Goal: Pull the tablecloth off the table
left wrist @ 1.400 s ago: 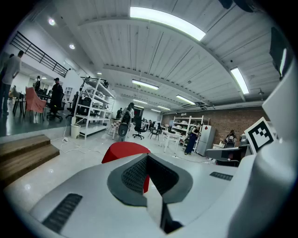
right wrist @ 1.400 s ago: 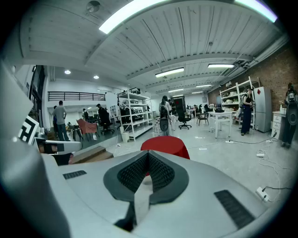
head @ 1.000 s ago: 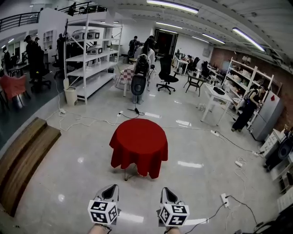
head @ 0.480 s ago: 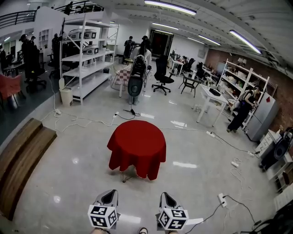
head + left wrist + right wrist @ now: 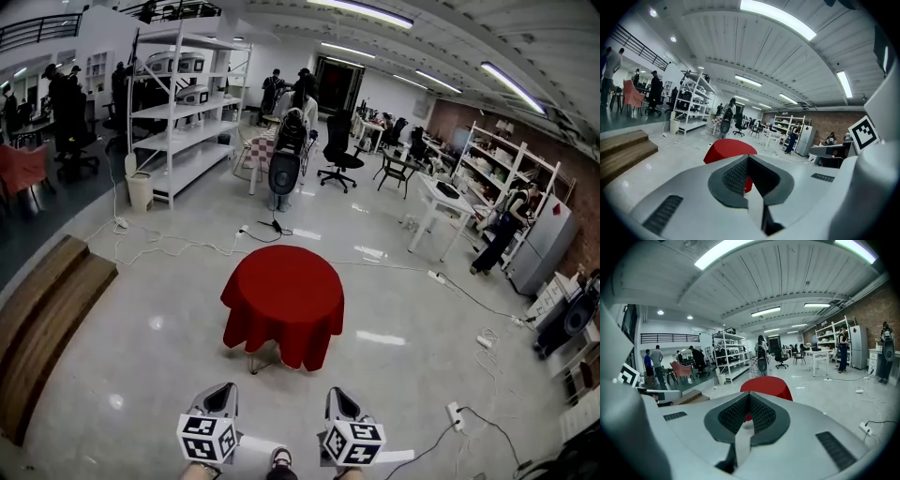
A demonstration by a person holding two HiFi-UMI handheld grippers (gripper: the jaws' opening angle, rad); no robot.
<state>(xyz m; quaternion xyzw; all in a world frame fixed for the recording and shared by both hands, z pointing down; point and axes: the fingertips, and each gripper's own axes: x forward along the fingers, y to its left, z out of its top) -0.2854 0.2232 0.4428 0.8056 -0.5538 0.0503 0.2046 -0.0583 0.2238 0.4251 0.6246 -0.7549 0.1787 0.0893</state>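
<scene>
a round table draped in a deep red tablecloth [image 5: 283, 298] stands alone in the middle of a glossy grey floor [image 5: 122, 375] in a large workshop hall. the cloth lies smooth over the top and hangs low in folds all round, untouched. only the thin legs of the table [image 5: 255, 360] show under its hem.

low in the head view, a person holds the left tongs [image 5: 225, 387] and the right tongs [image 5: 338, 392] side by side. both point toward the table and are well apart from it. each carries a white cube with black square markers, the left cube [image 5: 207, 438] and the right cube [image 5: 353, 442]. the toe of a dark shoe [image 5: 279, 459] shows between them. both tongs are closed and empty, their dark ribbed pads [image 5: 736, 174] pressed together. in each gripper view the red cloth appears beyond the closed tips.

behind the table a black oval unit on a stand [image 5: 283, 174] faces the room, and pale cables [image 5: 178, 248] trail across the floor nearby. tall white metal shelving [image 5: 187, 112] lines the left side, with a white waste bin [image 5: 141, 192] at its end and a low wooden step [image 5: 47, 319] nearer the camera. a black office chair [image 5: 339, 155] stands farther back. a person in dark clothes [image 5: 497, 234] stands at the right, near more white shelves [image 5: 511, 169].
</scene>
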